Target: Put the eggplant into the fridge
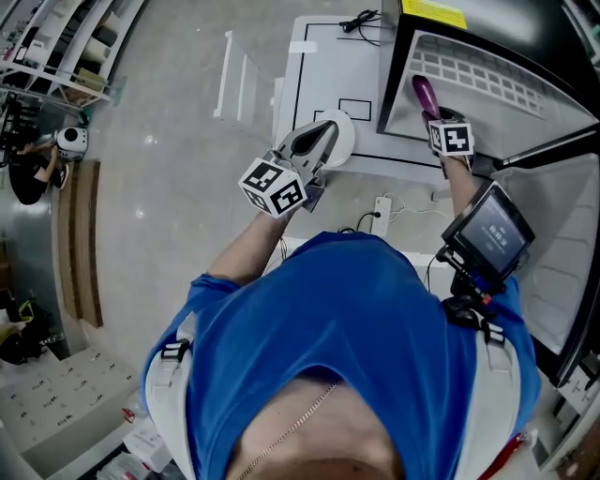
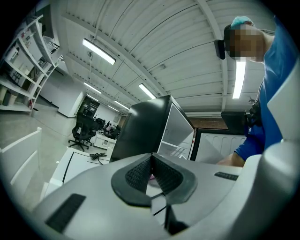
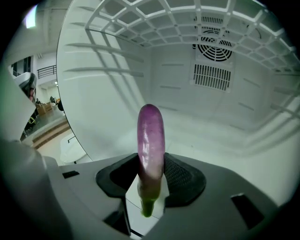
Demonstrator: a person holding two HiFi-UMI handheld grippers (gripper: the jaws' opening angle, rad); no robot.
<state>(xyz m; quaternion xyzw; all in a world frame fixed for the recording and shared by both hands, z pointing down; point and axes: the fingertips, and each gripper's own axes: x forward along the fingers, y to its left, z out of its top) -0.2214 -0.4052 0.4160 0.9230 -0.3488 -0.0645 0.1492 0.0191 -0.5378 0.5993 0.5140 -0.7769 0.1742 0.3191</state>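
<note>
A long purple eggplant (image 3: 151, 143) with a green stem end stands between the pads of my right gripper (image 3: 151, 176), which is shut on it. In the head view the eggplant (image 1: 425, 97) pokes past the fridge (image 1: 487, 70) opening, with the right gripper (image 1: 439, 120) at the fridge's front edge. The fridge's white inner wall (image 3: 117, 89) and wire shelf (image 3: 154, 18) fill the right gripper view. My left gripper (image 1: 317, 142) hangs shut and empty over the white plate (image 1: 343, 137) on the table. In its own view the left gripper (image 2: 151, 172) shows both pads pressed together.
The white table (image 1: 328, 75) with black outlines holds a black cable (image 1: 361, 21) at its far edge. The open fridge door (image 1: 562, 253) stands to my right. A power strip (image 1: 380, 214) lies on the floor near my body. Shelving (image 1: 66, 47) lines the far left.
</note>
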